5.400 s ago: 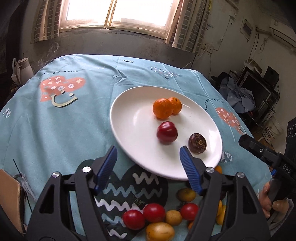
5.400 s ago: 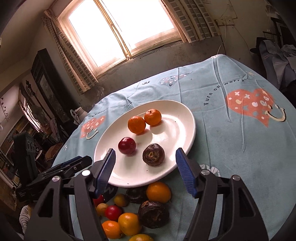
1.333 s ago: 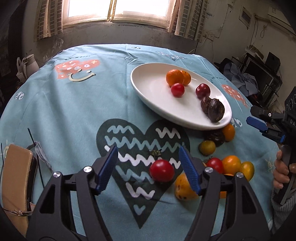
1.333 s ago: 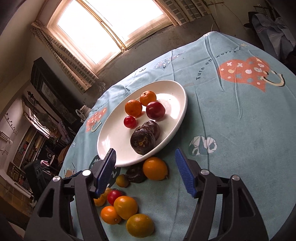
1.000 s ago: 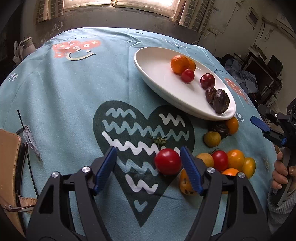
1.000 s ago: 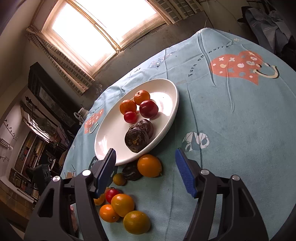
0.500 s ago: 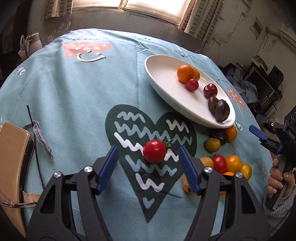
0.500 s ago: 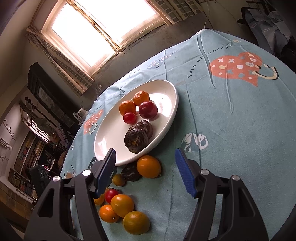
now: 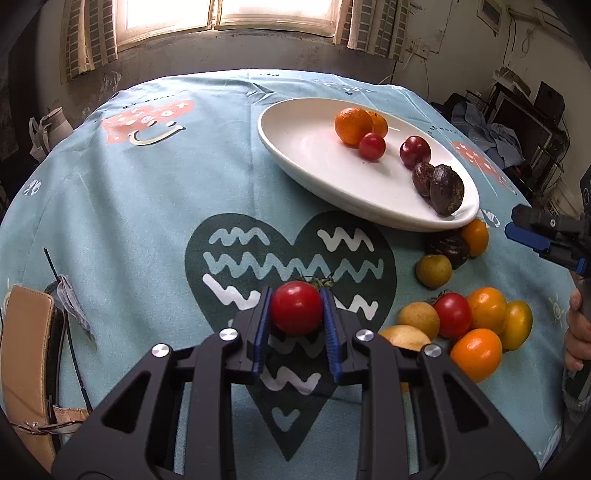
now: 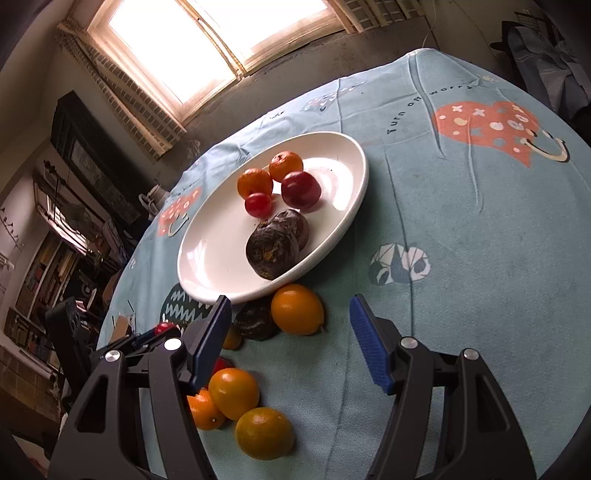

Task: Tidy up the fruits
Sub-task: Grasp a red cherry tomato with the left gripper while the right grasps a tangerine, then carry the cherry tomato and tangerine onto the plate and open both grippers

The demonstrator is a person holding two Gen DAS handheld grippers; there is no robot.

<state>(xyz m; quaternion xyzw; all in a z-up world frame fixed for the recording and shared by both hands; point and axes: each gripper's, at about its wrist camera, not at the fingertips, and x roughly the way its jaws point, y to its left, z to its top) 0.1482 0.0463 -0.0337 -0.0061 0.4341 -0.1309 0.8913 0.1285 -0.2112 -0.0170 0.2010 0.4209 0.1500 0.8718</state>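
Sitting between left hand-held gripper (image 9: 296, 325) pads: tomato (image 9: 296, 307)

tablecloth (image 9: 147, 192): light blue, with a dark teal heart crossed by white and pale blue zigzags at frame centre, and coral hearts dotted white
plate (image 9: 295, 147): plain white
held tomato (image 9: 296, 307): glossy red
left gripper (image 9: 296, 317): black frame, blue pads
right gripper (image 10: 291, 343): black, blue ribbed pads
plate fruit: two orange, two red, two dark brown
loose pile (image 9: 476, 325), lower right: orange, yellow, one red
curtains (image 9: 88, 33): beige-and-grey check
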